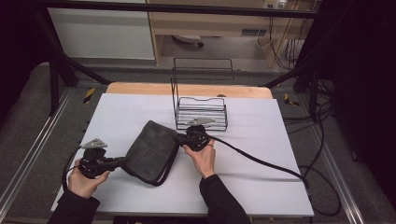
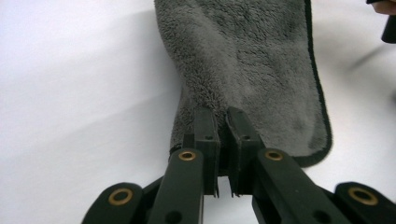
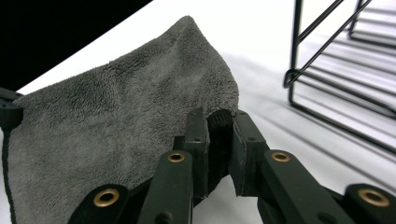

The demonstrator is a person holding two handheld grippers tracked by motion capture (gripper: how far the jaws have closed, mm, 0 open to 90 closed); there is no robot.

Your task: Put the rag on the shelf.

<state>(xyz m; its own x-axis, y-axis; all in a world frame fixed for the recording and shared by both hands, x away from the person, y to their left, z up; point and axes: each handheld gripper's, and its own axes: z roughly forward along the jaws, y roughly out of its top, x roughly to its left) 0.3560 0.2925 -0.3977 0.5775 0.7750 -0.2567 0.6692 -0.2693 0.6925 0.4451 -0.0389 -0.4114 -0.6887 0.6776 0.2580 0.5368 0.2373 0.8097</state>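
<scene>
Grey microfibre towel point(image 1: 150, 151) hangs stretched between two hand-held grippers above a white table point(image 1: 261, 186), near the middle of the scene and slightly left. The left gripper point(image 1: 122, 162) has its jaws clamped on the towel's near-left corner; in the left gripper view the black pads point(image 2: 207, 135) pinch the fluffy fabric point(image 2: 252, 65) tightly. The right gripper point(image 1: 180, 138) has its jaws pressed together on the far-right corner, and in the right gripper view the cloth point(image 3: 116, 121) is bunched between them. The towel's dark hemmed edge sags in a loop toward the near side, and part of the cloth seems to be off the table. Just beyond the right gripper, on the far side, stands a black wire rack point(image 1: 201, 113), which holds nothing.

Judging by this, both corners are secured and the lift has begun. Folding the towel or placing it in the rack appears not yet done.
</scene>
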